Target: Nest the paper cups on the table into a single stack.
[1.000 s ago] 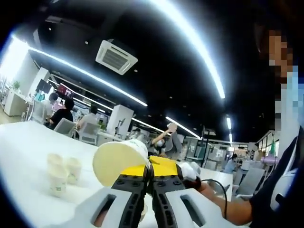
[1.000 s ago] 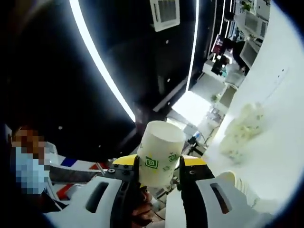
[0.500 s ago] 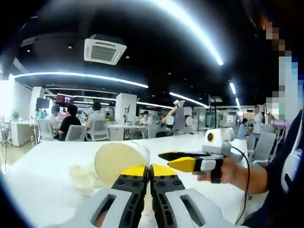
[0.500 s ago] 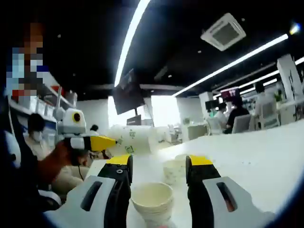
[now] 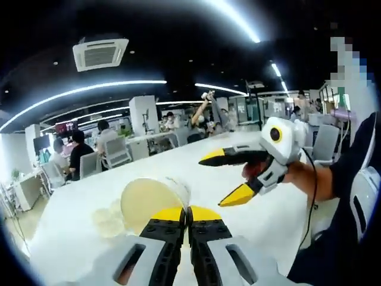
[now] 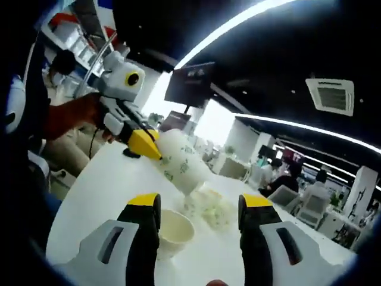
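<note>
Left gripper view: our left tool (image 5: 187,215) clenched on cup (image 5: 152,201), mouth tilted, ready for nesting. Right tool (image 6: 199,205) released above open cup (image 6: 172,229) on tabletop (image 6: 107,190).

Paper cup (image 5: 153,201) between closed fingers (image 5: 178,217)

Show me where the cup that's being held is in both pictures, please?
Left gripper view: the held cup sits low in the middle, its open mouth facing the camera, pinched by the left gripper.
Right gripper view: the same cup is upper left of centre, tilted, on the left gripper's yellow tip.
Shared landmark: the loose cups on the white table.
</note>
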`<state>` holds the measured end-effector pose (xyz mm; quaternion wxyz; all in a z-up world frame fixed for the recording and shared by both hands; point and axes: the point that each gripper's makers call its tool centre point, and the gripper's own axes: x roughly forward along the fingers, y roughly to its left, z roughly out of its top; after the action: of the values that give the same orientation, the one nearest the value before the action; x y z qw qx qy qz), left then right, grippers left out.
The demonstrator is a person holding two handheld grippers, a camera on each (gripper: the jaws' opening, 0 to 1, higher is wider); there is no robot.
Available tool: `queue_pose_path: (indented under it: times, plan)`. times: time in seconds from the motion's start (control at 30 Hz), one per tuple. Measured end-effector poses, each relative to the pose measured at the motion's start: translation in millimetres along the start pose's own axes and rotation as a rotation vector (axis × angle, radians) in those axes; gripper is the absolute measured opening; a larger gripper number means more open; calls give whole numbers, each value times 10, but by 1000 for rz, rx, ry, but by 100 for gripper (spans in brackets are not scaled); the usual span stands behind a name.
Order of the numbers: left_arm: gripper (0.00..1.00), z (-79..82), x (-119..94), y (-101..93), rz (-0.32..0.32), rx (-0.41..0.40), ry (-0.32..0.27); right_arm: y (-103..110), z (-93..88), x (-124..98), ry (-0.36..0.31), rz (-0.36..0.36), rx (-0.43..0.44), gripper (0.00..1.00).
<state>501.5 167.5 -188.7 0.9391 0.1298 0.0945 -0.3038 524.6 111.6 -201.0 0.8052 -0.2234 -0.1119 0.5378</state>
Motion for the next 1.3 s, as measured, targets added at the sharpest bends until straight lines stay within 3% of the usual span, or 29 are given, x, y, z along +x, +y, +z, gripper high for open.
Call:
queue_pose_path:
  times: [0.47,0.77,0.93,1.3]
  plan:
    - [3,-26,56,-157,-57,107,136,135,45,43,56,24,-165,55]
    - [3,-20,108,-310,-81,176,201,239,96,146,100,23,-358,54]
    - [3,-51,128,-374,-90,217,242,351,114,211,106,36,-420,53]
    - [3,-89,174,-438,-104,242,286,374,94,272,121,10,-510,47]
